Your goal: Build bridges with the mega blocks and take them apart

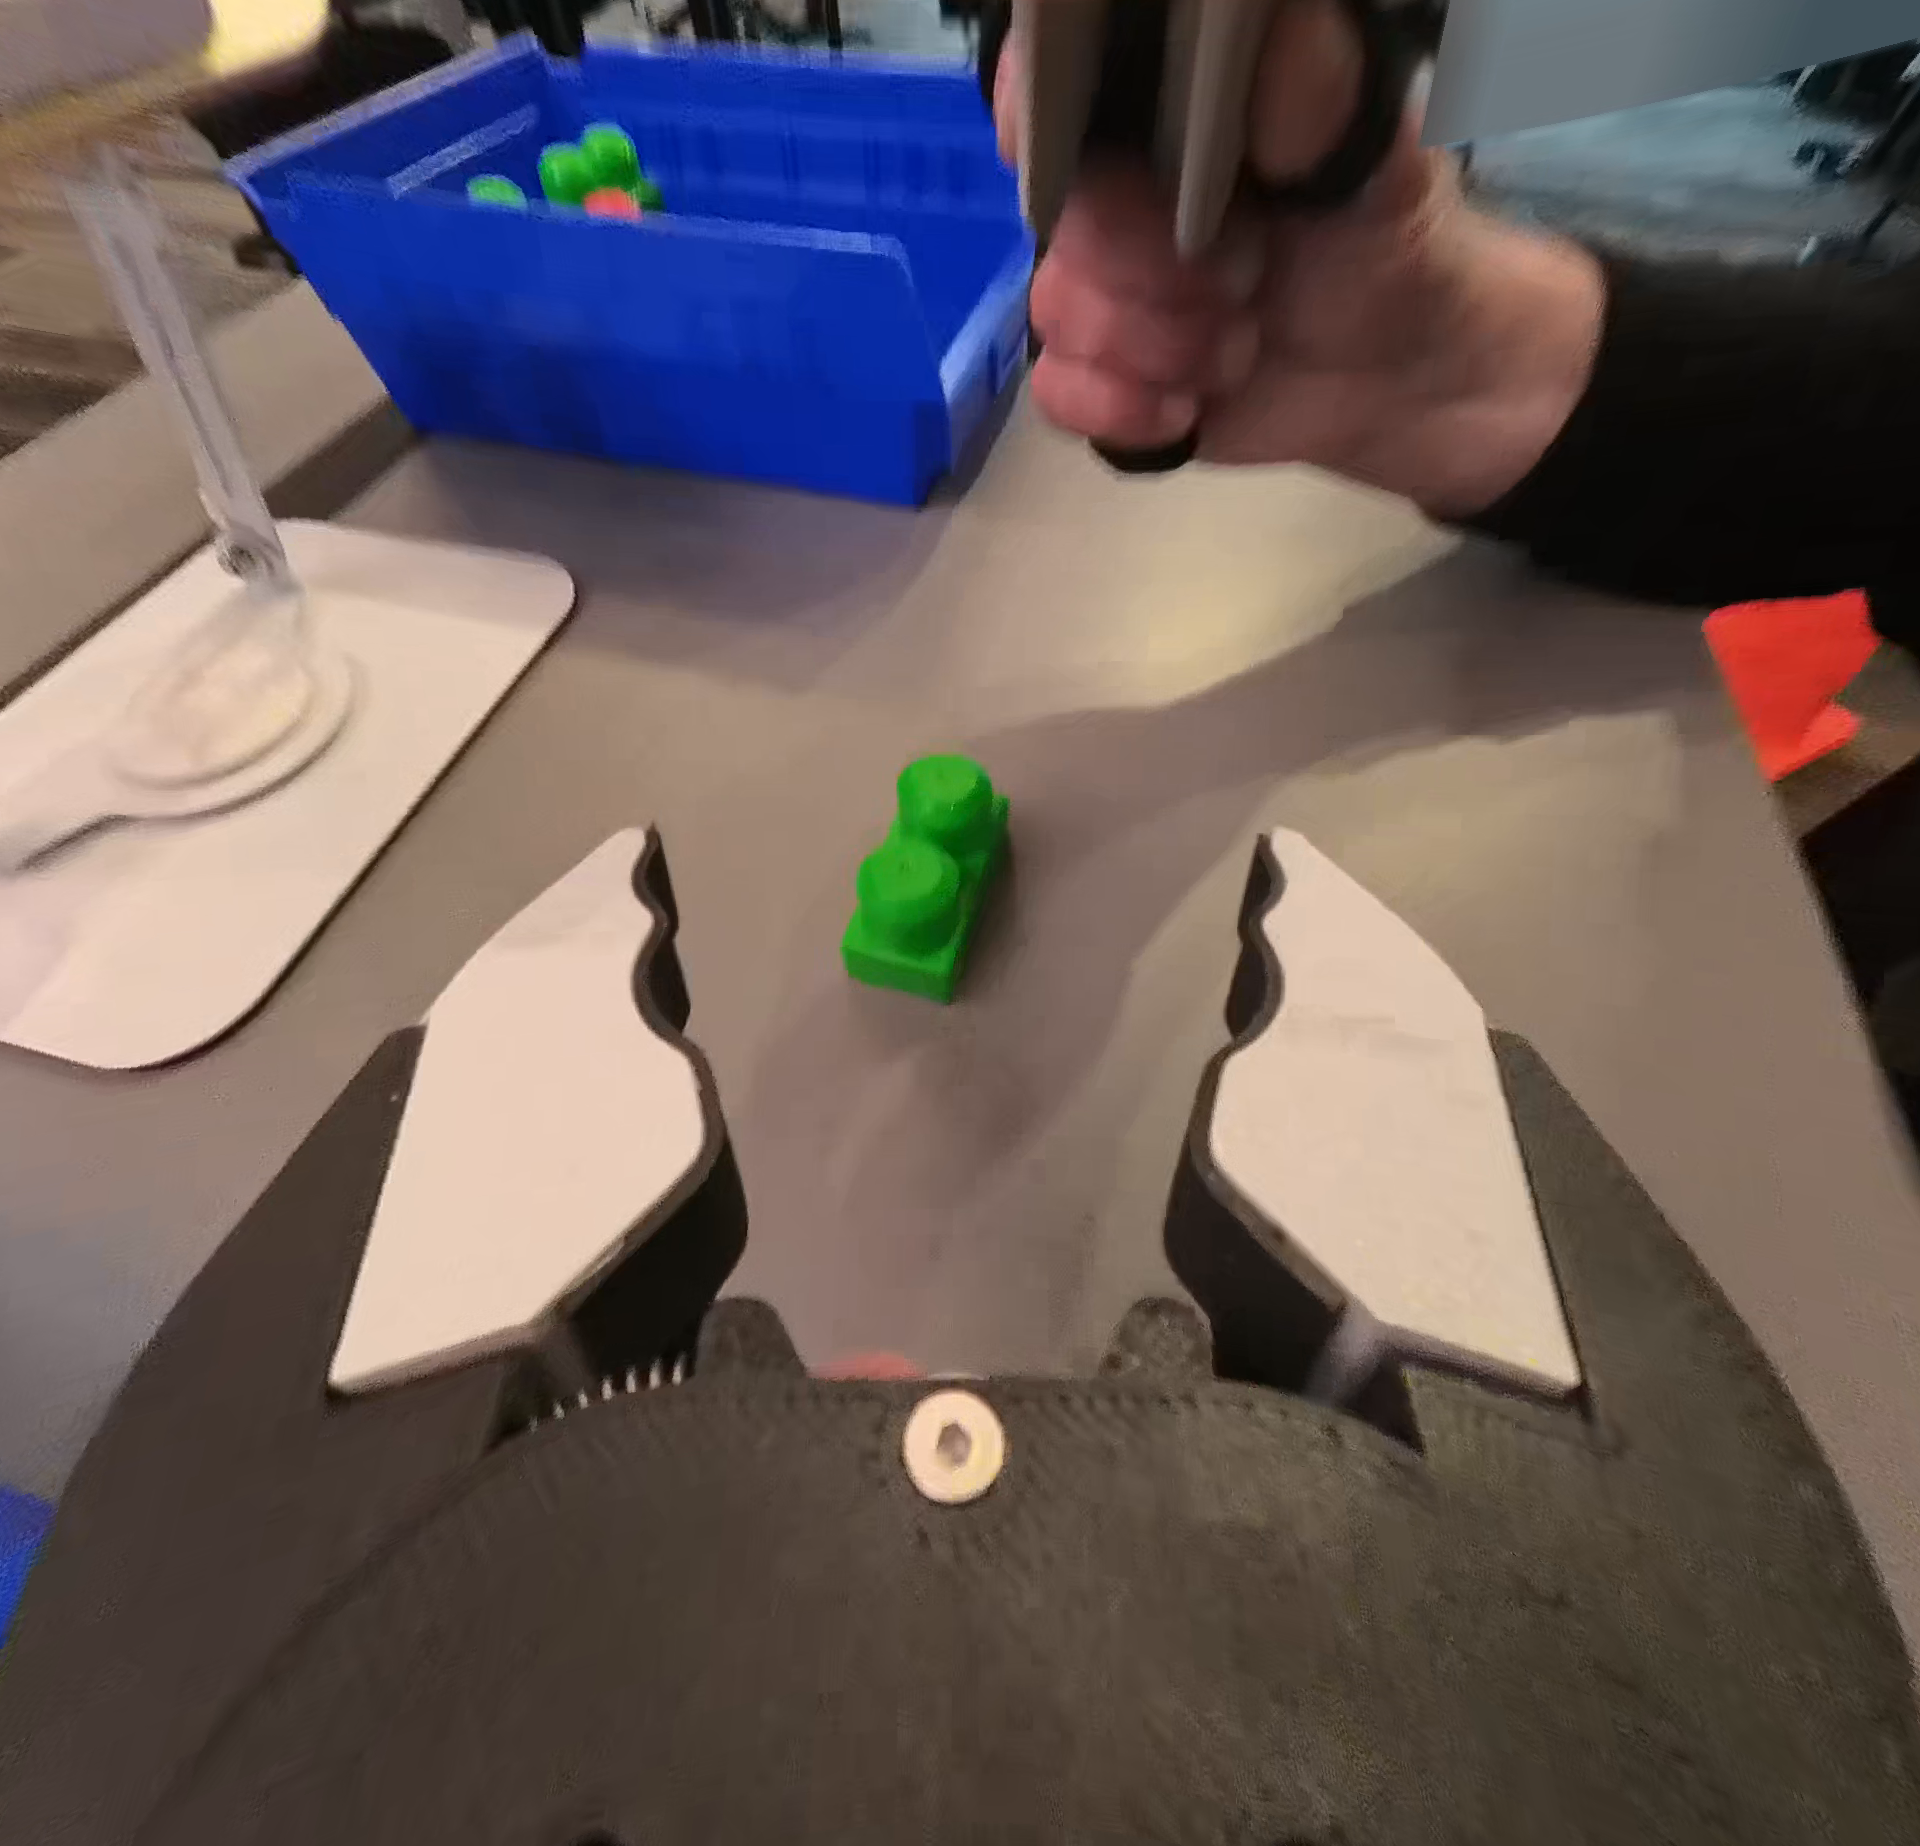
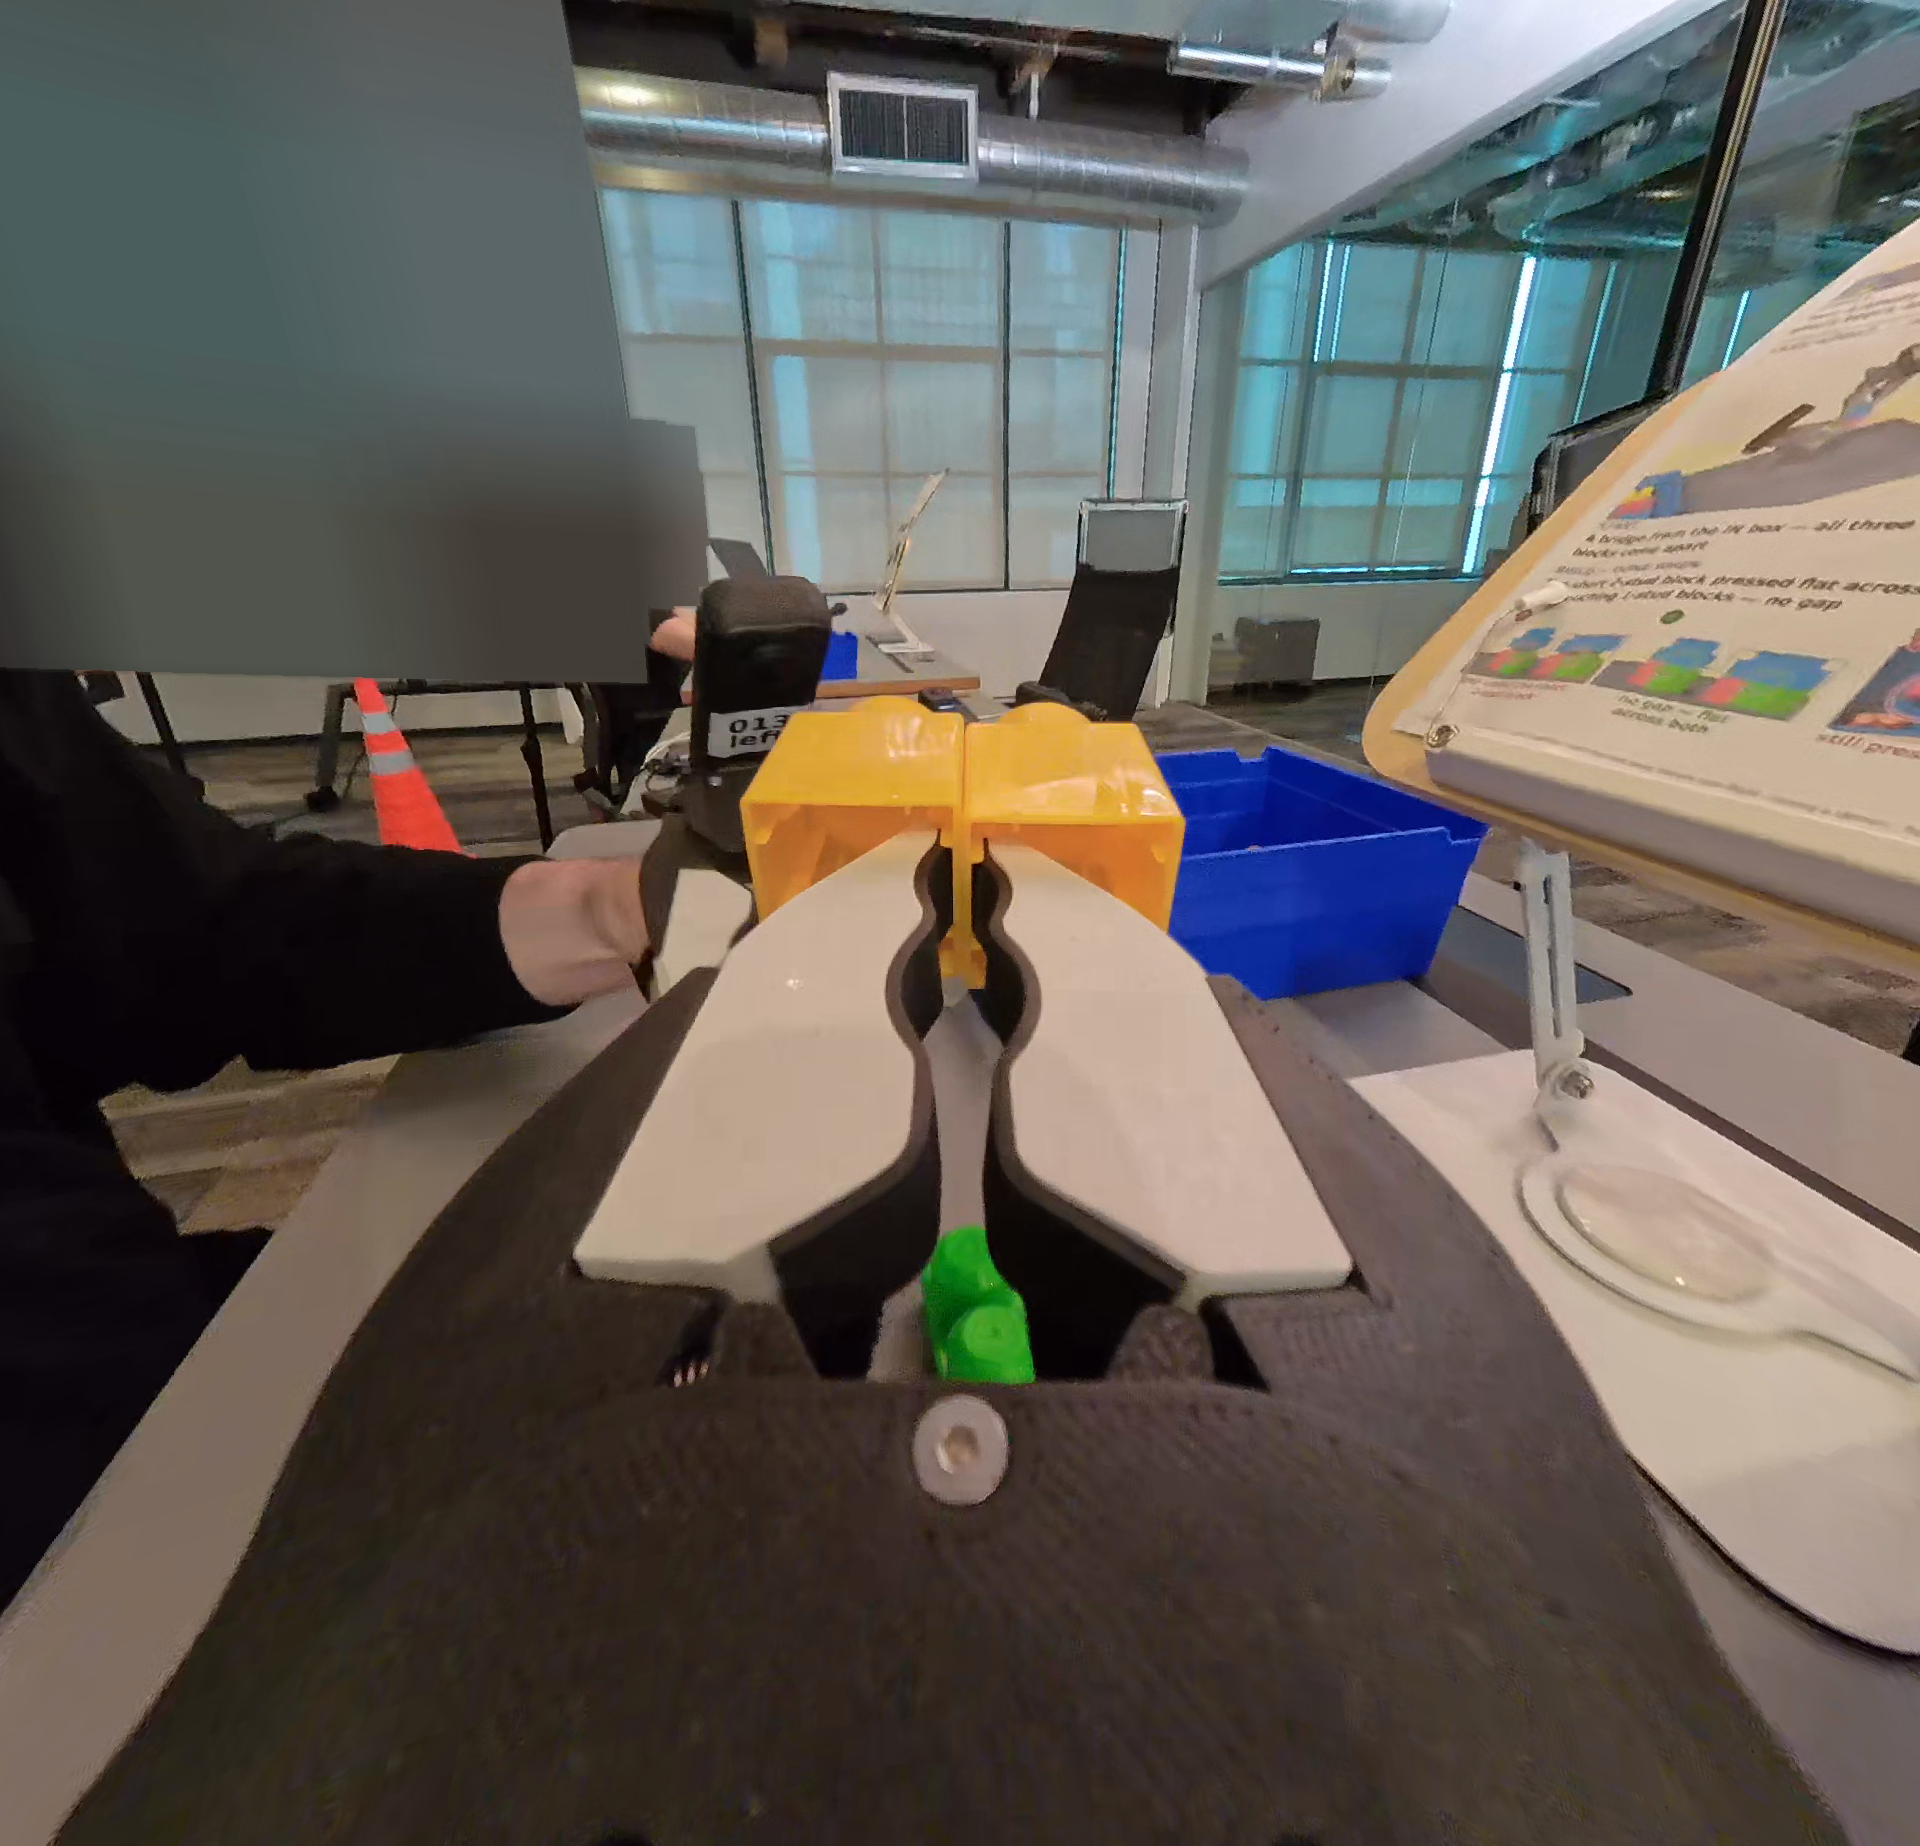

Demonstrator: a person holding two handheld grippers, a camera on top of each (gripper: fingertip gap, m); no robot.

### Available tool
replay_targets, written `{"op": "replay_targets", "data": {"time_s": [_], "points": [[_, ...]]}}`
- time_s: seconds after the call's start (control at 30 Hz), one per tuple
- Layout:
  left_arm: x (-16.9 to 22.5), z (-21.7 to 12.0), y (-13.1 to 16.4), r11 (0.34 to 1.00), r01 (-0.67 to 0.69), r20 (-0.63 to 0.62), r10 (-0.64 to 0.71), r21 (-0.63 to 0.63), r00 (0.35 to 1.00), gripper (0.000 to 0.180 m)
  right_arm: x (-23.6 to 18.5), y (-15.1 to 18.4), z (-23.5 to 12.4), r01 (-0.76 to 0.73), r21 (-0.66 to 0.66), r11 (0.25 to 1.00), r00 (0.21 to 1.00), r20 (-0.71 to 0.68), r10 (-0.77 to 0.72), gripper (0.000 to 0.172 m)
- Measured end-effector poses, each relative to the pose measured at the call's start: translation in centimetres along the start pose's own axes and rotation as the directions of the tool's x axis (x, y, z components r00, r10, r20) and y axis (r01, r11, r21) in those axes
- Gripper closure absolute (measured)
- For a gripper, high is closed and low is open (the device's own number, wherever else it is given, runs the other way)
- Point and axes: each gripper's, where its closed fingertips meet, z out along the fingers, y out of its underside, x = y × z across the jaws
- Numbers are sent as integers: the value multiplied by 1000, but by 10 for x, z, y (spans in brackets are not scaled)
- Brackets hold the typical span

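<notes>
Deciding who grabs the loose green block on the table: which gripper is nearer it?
Left. The open left gripper has the green block between its fingertips, untouched; the right gripper is raised above, clamping a yellow block.

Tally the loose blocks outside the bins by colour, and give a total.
Green, on the table between the open left tongs: 1
Yellow, clamped by its centre rib in the right tongs: 1
Total: 2
</notes>
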Motion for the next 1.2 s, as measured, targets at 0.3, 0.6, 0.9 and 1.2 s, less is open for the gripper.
{"op": "replay_targets", "data": {"time_s": [0.3,0.6,0.9,1.2], "points": [[-3,56,32,915,-206,-116,176,-348,978,97,4,21,-20,7,-98,995,999,35,-4,169],[3,81,62,792,-277,-254,159,-544,954,146,5,21,-32,28,-108,994,999,48,-23,169],[-11,59,7,976,69,-174,-106,-206,979,147,3,11,-36,70,-98,993,997,36,-67,169],[-8,-22,-95,750,471,-475,-238,464,847,147,-17,7,-17,94,-80,992,995,44,-90,169]]}}
